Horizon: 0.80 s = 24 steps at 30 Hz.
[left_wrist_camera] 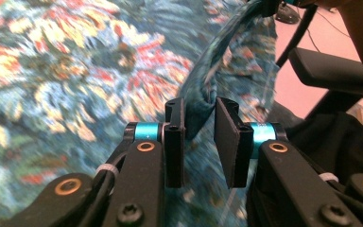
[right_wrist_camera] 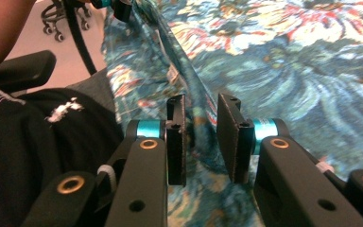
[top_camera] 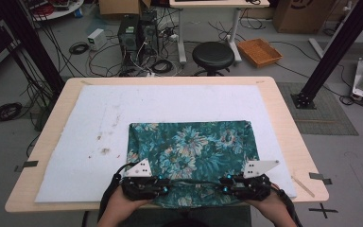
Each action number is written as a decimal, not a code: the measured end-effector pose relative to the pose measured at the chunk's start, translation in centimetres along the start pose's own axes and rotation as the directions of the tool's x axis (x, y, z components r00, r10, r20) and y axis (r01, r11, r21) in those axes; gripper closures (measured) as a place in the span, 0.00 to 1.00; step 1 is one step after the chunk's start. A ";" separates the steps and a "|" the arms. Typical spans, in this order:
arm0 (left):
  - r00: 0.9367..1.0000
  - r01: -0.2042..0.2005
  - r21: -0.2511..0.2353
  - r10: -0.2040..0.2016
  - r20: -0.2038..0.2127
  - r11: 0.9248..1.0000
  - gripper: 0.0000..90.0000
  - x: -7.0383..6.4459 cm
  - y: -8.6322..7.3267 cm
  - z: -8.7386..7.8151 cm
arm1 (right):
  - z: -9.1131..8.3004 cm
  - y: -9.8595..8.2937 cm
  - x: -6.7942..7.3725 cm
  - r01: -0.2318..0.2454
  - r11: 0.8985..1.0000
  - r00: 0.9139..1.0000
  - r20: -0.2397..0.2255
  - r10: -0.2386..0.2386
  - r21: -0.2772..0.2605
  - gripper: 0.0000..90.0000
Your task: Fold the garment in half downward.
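Floral cloth (top_camera: 191,151) edge between both grippers' parted jaws

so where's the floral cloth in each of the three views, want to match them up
High view: the floral cloth lies near the table's front edge, its near hem between the left gripper and right gripper.
Left gripper view: cloth spreads at left; a raised fold runs between the parted jaws.
Right gripper view: cloth spreads at right; a fold passes between the parted jaws.
Shared landmark: that raised near hem stretched between both grippers.
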<state>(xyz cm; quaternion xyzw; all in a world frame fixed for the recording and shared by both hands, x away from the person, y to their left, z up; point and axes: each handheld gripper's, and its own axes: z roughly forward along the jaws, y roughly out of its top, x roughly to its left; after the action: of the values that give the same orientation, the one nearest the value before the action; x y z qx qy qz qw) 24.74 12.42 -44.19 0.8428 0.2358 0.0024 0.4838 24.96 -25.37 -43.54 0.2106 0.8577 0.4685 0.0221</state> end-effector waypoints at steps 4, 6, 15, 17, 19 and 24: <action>1.000 0.006 -0.009 -0.006 0.012 1.000 0.78 -0.3 -0.6 -0.8 | -0.4 -0.6 0.7 0.002 1.000 1.000 -0.012 -0.002 0.011 0.80; 1.000 0.018 -0.047 -0.018 0.009 0.999 0.76 -0.1 -0.6 -1.8 | -0.8 -0.8 0.8 0.004 1.000 1.000 -0.020 -0.004 0.003 0.78; 0.995 0.041 -0.147 -0.055 -0.088 0.988 0.69 1.4 0.9 -3.2 | -3.2 -0.1 -0.4 -0.064 0.994 0.995 0.075 0.071 -0.093 0.76; 0.993 0.040 -0.120 -0.053 -0.106 0.992 0.69 1.6 1.3 -2.0 | -2.5 0.2 -1.1 -0.076 0.993 0.993 0.089 0.084 -0.091 0.76; 0.992 0.040 -0.084 -0.049 -0.114 0.996 0.67 1.7 1.6 -0.6 | -1.5 0.3 -1.7 -0.074 0.995 0.992 0.096 0.080 -0.065 0.76; 0.996 0.046 -0.022 -0.048 -0.076 0.999 0.66 1.3 1.1 1.5 | 0.6 -0.3 -1.5 -0.061 0.998 0.994 0.095 0.059 0.016 0.73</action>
<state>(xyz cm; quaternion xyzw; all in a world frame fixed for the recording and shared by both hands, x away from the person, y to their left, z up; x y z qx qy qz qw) 26.67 11.28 -44.42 0.8314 0.2738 0.0256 0.4829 26.35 -25.56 -44.35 0.2583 0.8534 0.4504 0.0468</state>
